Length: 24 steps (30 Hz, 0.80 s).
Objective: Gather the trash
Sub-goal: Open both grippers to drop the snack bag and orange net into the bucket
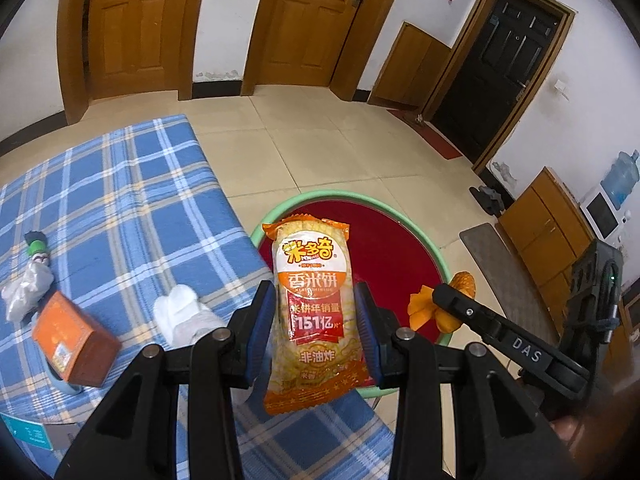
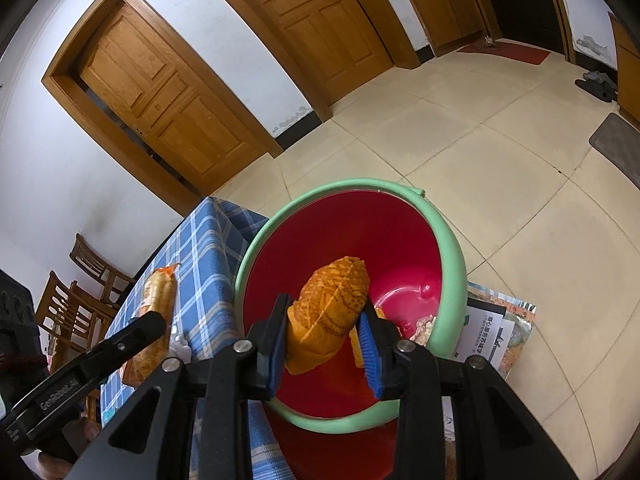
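Observation:
My left gripper (image 1: pixel 314 296) is shut on an orange and yellow rice-cracker packet (image 1: pixel 312 280), upright between the blue pads at the table's edge, in front of the bin. The bin is red with a green rim (image 1: pixel 320 200) and stands on the floor beside the table. My right gripper (image 2: pixel 324 308) is shut on a piece of orange peel (image 2: pixel 332 300), held over the bin's open mouth (image 2: pixel 452 248). A little trash (image 2: pixel 424 326) lies at the bin's bottom. The right wrist view also shows the packet (image 2: pixel 156 300) at the left, over the cloth's edge.
The blue plaid table (image 1: pixel 120 200) carries an orange box (image 1: pixel 72 344), crumpled white tissue (image 1: pixel 180 316) and a white wrapper with a green cap (image 1: pixel 32 280). Printed papers (image 2: pixel 492 328) lie on the floor beside the bin. Wooden chairs (image 2: pixel 80 288) stand behind the table.

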Each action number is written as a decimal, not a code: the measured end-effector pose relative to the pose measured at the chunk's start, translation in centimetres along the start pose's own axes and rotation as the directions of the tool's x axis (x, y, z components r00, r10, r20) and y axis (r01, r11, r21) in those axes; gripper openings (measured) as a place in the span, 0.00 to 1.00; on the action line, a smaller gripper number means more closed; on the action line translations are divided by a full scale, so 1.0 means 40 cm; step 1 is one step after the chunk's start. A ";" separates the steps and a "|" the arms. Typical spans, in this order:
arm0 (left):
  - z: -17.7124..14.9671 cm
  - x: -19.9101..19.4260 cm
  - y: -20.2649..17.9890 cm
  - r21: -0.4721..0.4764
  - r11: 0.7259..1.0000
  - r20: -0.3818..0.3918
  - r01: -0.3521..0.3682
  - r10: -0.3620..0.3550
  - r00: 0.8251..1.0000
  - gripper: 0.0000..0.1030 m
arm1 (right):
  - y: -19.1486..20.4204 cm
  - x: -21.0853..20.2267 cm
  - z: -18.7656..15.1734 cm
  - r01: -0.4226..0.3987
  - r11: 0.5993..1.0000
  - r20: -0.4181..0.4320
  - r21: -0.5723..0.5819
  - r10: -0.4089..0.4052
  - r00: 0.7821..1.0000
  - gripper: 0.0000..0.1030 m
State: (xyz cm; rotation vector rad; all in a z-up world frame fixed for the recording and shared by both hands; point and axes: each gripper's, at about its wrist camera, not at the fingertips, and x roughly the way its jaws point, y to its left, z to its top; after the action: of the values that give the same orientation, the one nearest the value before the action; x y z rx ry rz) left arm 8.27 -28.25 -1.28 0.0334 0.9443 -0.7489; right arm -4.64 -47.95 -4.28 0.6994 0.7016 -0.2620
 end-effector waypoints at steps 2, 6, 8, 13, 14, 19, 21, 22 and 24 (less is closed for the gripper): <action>0.001 0.016 -0.006 0.003 1.000 -0.011 0.002 -0.002 1.000 0.39 | -0.007 0.000 0.002 0.002 1.000 -0.001 0.008 -0.002 1.000 0.36; 0.001 0.053 -0.018 0.013 1.000 -0.041 0.002 -0.001 0.999 0.39 | -0.020 0.001 0.003 0.004 1.000 -0.002 0.026 -0.004 1.000 0.38; 0.002 0.064 -0.023 0.019 1.000 -0.047 0.005 -0.004 0.999 0.39 | -0.026 0.000 0.004 0.003 0.999 -0.002 0.037 -0.003 1.000 0.39; 0.008 0.078 -0.037 0.025 1.000 -0.047 0.005 -0.004 0.999 0.47 | -0.040 -0.008 0.010 -0.005 0.998 0.008 0.055 0.005 1.000 0.52; 0.009 0.076 -0.038 0.022 1.000 -0.042 0.006 -0.005 0.999 0.51 | -0.042 -0.011 0.010 -0.005 0.998 0.011 0.058 0.004 1.000 0.52; 0.011 0.058 -0.048 0.037 0.999 -0.016 -0.015 0.015 1.000 0.58 | -0.048 -0.021 0.013 -0.005 0.997 0.020 0.073 0.004 1.000 0.59; 0.010 0.046 -0.052 0.040 0.999 -0.005 -0.029 0.030 1.000 0.60 | -0.045 -0.024 0.014 -0.004 0.997 0.023 0.071 0.003 1.000 0.61; 0.009 0.039 -0.049 0.039 0.999 -0.001 -0.031 0.031 1.000 0.62 | -0.043 -0.026 0.014 -0.004 0.997 0.025 0.071 0.003 1.000 0.64; 0.006 0.024 -0.045 0.033 0.999 0.008 -0.033 0.032 0.999 0.64 | -0.040 -0.028 0.015 -0.004 0.997 0.027 0.071 0.003 1.000 0.68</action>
State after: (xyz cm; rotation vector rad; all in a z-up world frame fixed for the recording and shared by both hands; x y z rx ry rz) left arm 7.73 -30.22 -1.35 0.0747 0.9223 -0.7341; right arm -5.89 -49.55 -3.97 0.7639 0.6677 -0.2940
